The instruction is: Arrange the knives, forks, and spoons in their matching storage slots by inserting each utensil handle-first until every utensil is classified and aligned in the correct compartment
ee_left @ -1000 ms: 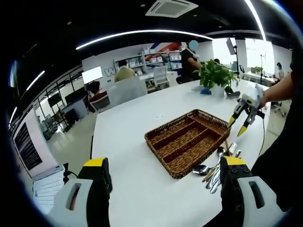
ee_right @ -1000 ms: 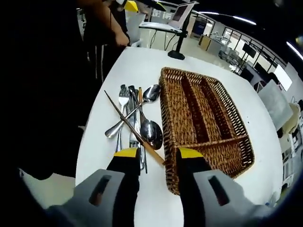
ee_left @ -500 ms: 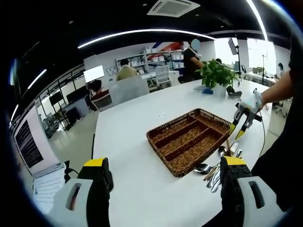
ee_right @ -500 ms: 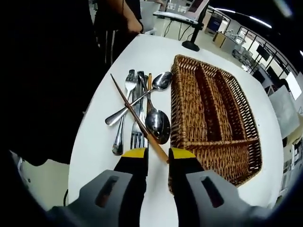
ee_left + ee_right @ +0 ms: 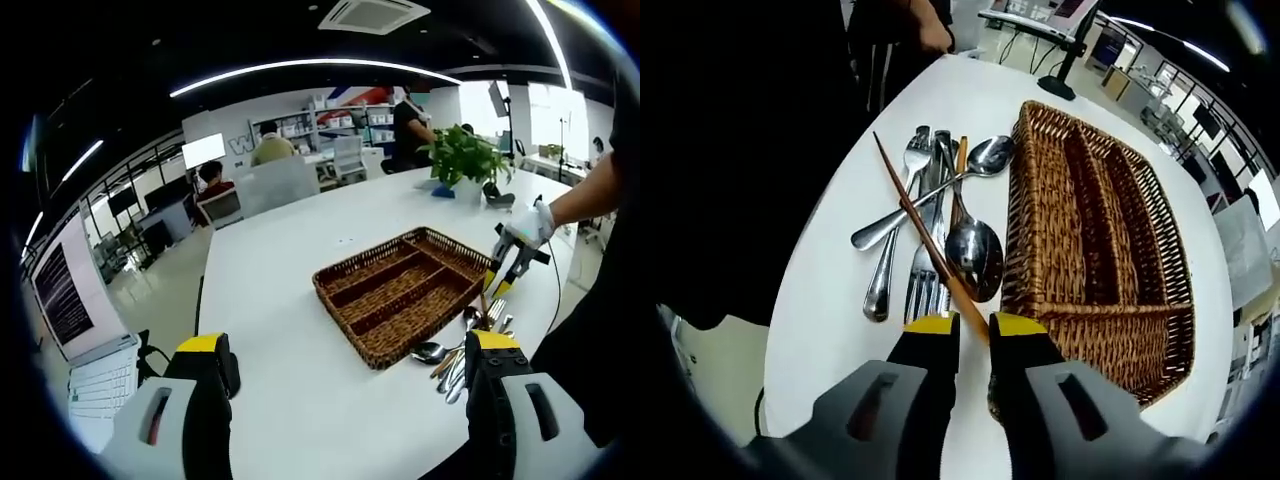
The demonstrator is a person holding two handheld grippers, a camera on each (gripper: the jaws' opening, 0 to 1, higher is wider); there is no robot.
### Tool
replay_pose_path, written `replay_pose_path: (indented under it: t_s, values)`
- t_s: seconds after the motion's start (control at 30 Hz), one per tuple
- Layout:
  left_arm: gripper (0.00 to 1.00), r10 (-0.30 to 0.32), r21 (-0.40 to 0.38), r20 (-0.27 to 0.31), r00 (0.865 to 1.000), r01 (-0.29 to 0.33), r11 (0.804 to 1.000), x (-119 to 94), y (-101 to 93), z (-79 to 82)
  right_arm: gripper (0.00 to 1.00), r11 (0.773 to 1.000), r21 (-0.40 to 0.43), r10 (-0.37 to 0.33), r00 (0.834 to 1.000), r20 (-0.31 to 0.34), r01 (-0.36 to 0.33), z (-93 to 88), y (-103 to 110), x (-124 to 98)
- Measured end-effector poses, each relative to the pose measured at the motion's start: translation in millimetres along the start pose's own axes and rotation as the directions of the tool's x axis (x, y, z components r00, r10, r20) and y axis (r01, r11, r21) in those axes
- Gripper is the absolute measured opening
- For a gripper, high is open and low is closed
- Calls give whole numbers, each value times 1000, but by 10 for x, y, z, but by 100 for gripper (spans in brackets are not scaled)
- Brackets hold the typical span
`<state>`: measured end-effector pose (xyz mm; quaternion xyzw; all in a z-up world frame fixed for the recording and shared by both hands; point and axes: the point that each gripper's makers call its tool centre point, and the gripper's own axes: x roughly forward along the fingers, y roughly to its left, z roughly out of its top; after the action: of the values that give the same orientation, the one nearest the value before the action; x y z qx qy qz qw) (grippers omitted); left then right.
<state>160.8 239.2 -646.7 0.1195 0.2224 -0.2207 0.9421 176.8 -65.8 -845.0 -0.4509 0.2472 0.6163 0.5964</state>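
White bench (image 5: 830, 250): woven brown wicker tray (image 5: 1110, 250) empty, steel cutlery pile (image 5: 930, 240) unsorted; right claw (image 5: 973, 325) nearly closed around brown wooden chopstick (image 5: 925, 235); left claw (image 5: 345, 355) open.

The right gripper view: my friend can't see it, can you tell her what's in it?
The right gripper closes around the end of a wooden chopstick lying across spoons and forks on a white table, beside an empty wicker tray.

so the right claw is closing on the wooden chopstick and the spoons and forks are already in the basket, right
Not quite. In the right gripper view the right claw does have the wooden chopstick between its tips, but the spoons and forks lie on the white table beside the basket, whose compartments hold nothing.
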Motion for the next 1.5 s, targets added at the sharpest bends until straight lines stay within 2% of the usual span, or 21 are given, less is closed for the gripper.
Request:
replay_pose_path:
  t_s: [0.27,0.6,0.67,0.77,0.83,0.9,0.93,1.0,1.13,1.27,1.33,1.5]
  values:
    - [99,9,-8,0,1000,-9,1000,-22,21,-15,10,999,7,35,999,2,-35,12,15,85]
    - [99,24,-19,-6,1000,-24,1000,-77,57,-53,10,987,-140,65,997,-51,-72,8,42,147]
    - [99,28,-25,1,1000,-28,999,-88,72,-40,11,981,-183,52,997,-56,-61,40,9,151]
    - [99,32,-29,7,999,-32,999,-97,86,-29,10,980,-187,59,997,-53,-67,61,22,160]
    - [99,33,-25,-1,999,-33,999,-97,89,-48,11,974,-205,78,994,-78,-93,12,62,217]
    - [99,33,-27,0,999,-33,999,-100,87,-51,11,976,-189,85,990,-114,-105,-43,82,247]
    - [99,33,-28,0,999,-33,999,-102,86,-52,10,979,-185,69,993,-99,-86,-26,75,258]
    - [99,34,-26,3,999,-34,999,-108,85,-47,8,984,-141,91,989,-115,-107,-53,121,237]
    - [99,33,-27,4,999,-33,999,-117,82,-50,6,984,-145,87,991,-105,-102,-66,123,204]
    - [99,32,-27,6,999,-32,999,-125,82,-52,5,989,-106,92,991,-94,-102,-59,123,135]
    - [99,32,-26,6,999,-32,999,-124,82,-55,5,991,-44,125,988,-91,-130,-60,185,99]
    - [99,24,-16,12,1000,-24,1000,-113,71,-35,4,988,10,153,984,-92,-153,-30,249,25]
